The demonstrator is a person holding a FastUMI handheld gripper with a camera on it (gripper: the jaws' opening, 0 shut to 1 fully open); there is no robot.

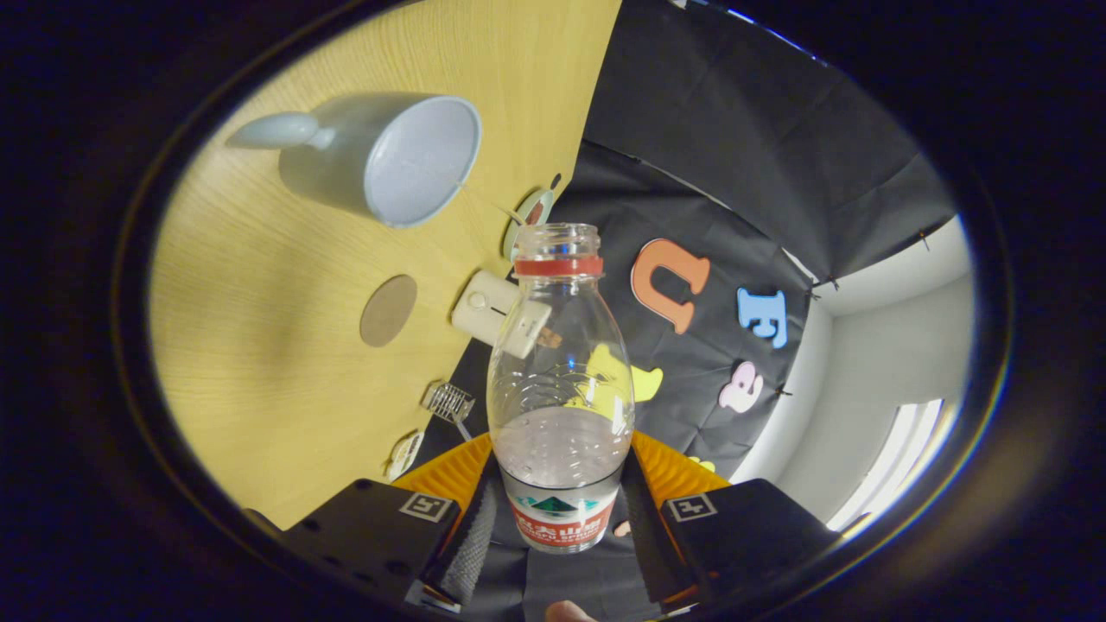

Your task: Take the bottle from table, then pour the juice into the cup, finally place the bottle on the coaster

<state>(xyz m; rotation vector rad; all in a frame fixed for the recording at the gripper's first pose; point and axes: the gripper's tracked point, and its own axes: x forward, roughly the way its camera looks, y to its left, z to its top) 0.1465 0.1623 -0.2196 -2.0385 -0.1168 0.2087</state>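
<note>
The bottle is clear plastic, uncapped, with a red ring below its open mouth and a printed label round its lower body; clear liquid fills the lower part. It sits between the jaws, which pinch it at label height, one finger on each side. The gripper is rolled, so the wooden worktop stands tilted beyond. On it are a pale cup and a round coaster, both apart from the bottle.

bare table between cup and coaster, white box nearby
</note>
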